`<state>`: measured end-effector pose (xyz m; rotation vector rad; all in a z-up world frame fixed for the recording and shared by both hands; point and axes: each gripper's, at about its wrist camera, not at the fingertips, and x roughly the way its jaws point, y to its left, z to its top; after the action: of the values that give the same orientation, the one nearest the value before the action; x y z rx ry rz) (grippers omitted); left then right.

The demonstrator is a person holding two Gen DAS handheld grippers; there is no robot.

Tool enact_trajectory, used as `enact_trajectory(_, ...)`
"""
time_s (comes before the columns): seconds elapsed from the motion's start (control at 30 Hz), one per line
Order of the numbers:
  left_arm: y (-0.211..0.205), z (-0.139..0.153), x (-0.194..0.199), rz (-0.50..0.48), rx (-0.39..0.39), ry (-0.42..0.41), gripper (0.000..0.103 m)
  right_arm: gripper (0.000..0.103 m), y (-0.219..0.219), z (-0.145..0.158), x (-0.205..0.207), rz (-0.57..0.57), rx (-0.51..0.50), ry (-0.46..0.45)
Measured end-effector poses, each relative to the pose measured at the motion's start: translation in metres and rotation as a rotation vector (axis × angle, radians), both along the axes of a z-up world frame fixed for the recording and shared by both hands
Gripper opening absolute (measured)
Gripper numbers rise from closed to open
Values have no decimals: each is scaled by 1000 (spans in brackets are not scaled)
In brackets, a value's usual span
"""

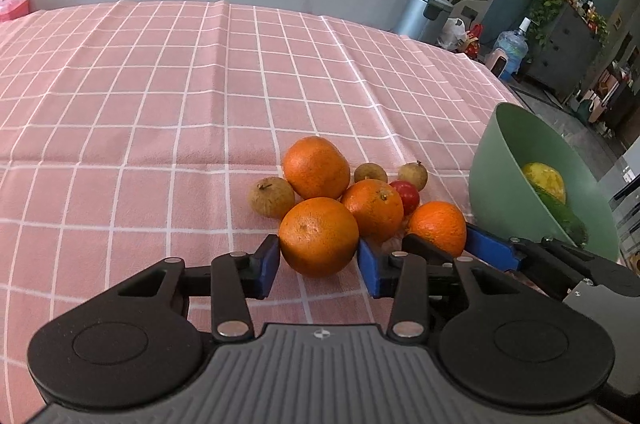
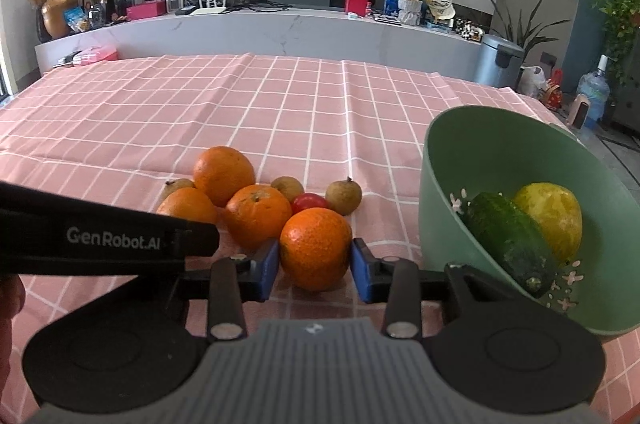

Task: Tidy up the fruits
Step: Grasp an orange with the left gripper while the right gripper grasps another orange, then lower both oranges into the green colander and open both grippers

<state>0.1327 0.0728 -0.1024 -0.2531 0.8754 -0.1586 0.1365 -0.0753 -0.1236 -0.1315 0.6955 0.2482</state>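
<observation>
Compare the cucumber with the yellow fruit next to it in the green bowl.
The cucumber is long, dark green and bumpy; the yellow fruit is round, pale yellow and mottled. The cucumber lies slanted down the wall of the green bowl, nearer the camera; the yellow fruit sits behind it. Both rest inside the tilted bowl, touching.

The table (image 2: 280, 95) lies bare from nine through twelve to two o'clock of the fruit cluster (image 2: 256, 199). At three o'clock the tilted green bowl (image 2: 480, 143) blocks passage. At six o'clock both hand-held grippers crowd in, left hand-held gripper (image 1: 318, 262) just beside right hand-held gripper (image 2: 314, 266).
</observation>
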Motion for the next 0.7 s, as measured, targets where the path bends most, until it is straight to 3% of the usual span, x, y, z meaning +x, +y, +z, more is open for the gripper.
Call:
enact_trajectory(0.43, -19, 50, -38, -48, 26, -45, 47, 34, -28, 51, -44, 98, 37, -49)
enact_trajectory(0.7, -63, 88, -43, -199, 13, -97, 47, 34, -86, 91, -59, 111, 40, -47)
